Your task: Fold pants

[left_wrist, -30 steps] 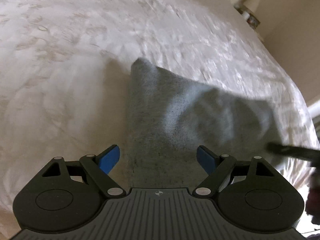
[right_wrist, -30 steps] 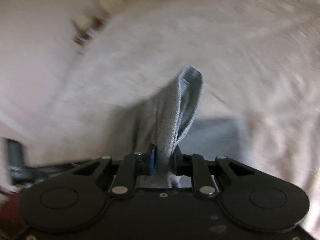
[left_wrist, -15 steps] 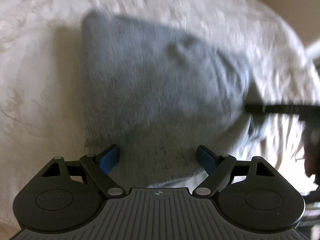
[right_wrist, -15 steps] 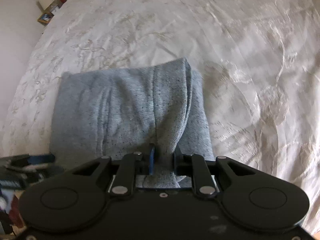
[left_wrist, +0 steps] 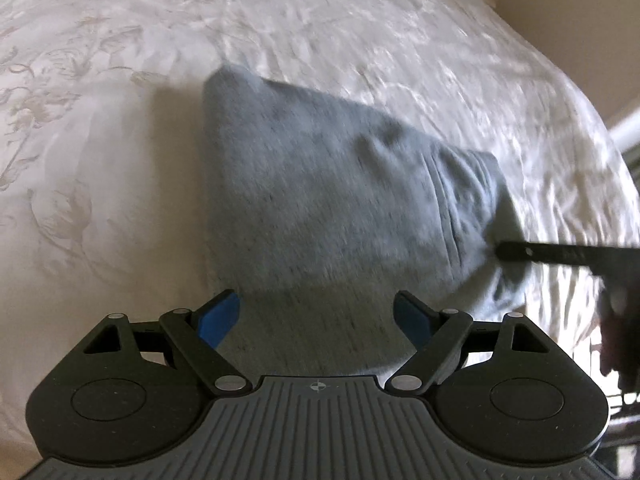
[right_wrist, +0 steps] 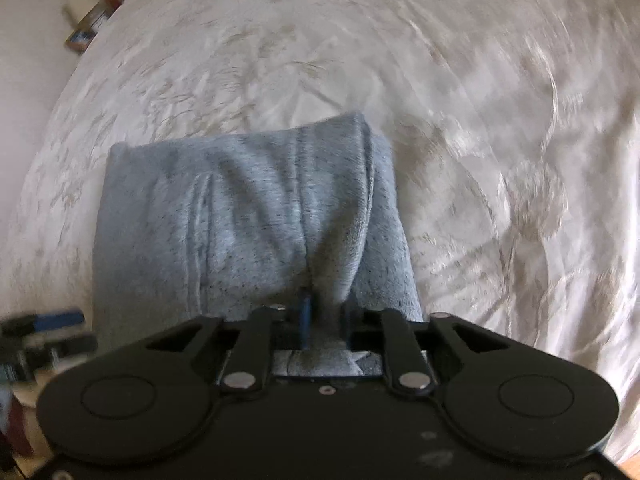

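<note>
The right gripper (right_wrist: 322, 320) has its jaws closing on a pinched ridge of the pants (right_wrist: 248, 216), at the folded bundle's near right edge; the cloth rises straight into them. The left gripper (left_wrist: 316, 312) hangs jaws wide and empty over the near left edge, gripping nothing. The grey bundle lies flat on the bed (left_wrist: 100, 140), running away from both grippers, its far fold farthest out.

Soft daylight, moderately bright. Sheen on bed (right_wrist: 500, 128) cover. Motion blur in both views, strongest at right edge of right wrist view. Pants (left_wrist: 332, 208) smeared, weave soft. Fisheye bends bed edges. Gripper bodies dark, sharp.
</note>
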`<state>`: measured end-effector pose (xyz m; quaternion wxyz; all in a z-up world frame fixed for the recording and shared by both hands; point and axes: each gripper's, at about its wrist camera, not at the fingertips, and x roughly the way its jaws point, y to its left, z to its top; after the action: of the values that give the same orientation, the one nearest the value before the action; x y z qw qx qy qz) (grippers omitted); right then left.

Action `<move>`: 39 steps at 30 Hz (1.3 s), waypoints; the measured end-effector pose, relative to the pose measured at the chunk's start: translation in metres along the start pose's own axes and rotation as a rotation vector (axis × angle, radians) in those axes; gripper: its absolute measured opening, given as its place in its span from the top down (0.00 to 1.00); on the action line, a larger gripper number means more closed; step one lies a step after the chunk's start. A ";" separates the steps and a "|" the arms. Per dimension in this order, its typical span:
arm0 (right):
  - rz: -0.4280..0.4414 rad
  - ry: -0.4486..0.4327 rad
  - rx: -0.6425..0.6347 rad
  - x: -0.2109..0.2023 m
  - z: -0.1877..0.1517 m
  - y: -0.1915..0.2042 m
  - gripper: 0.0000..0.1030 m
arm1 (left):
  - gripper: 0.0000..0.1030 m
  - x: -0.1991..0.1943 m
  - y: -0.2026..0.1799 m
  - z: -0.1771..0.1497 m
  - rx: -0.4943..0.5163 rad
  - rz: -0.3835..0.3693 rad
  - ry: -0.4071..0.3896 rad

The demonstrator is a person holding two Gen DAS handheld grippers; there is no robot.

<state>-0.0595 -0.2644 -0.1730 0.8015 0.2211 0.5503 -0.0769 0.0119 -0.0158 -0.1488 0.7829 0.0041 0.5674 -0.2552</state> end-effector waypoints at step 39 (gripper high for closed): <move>-0.112 -0.113 -0.043 0.006 0.063 0.020 0.65 | 0.19 0.063 0.053 0.128 -0.064 0.154 -0.057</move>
<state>0.0033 -0.2731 -0.1544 0.8302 0.1681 0.5173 -0.1223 0.1610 -0.0320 -0.1742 0.8156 0.0155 0.5509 -0.1759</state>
